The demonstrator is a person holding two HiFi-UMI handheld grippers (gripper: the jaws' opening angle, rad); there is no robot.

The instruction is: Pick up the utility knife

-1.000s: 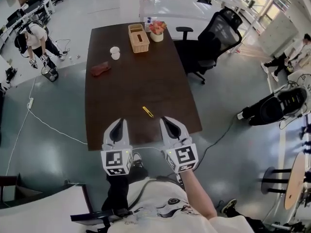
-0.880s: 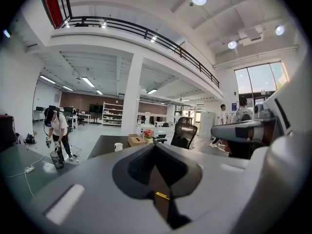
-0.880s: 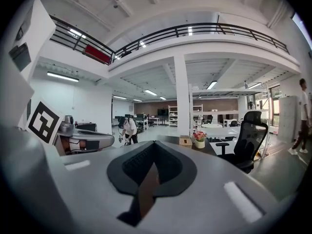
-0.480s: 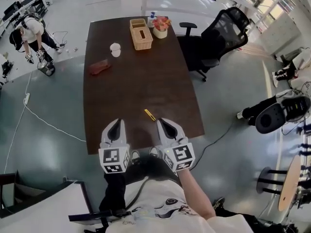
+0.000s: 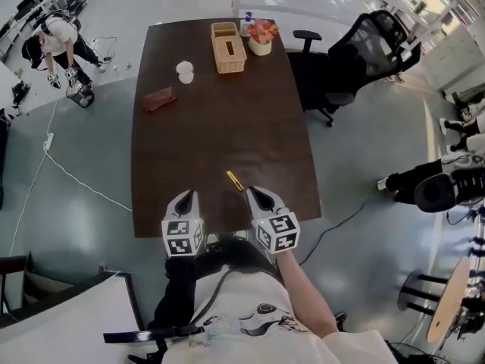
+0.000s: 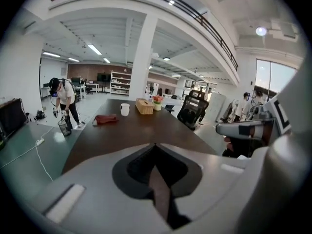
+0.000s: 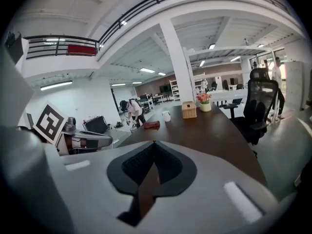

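yellow, slim and likely light, stiff and slick, the utility knife [image 5: 234, 180] lies flat near the table's [image 5: 189, 150] front edge, where your left gripper [image 5: 184, 196] and right gripper [image 5: 253, 192] hover pressed together and empty, so pinch across its mid-handle.

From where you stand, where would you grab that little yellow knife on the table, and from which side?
Probably mid-body on the utility knife, from straight above. It is a slim bar lying flat and slanted on the table, so only its long narrow sides can be pinched. The right gripper is nearest, though shut now.
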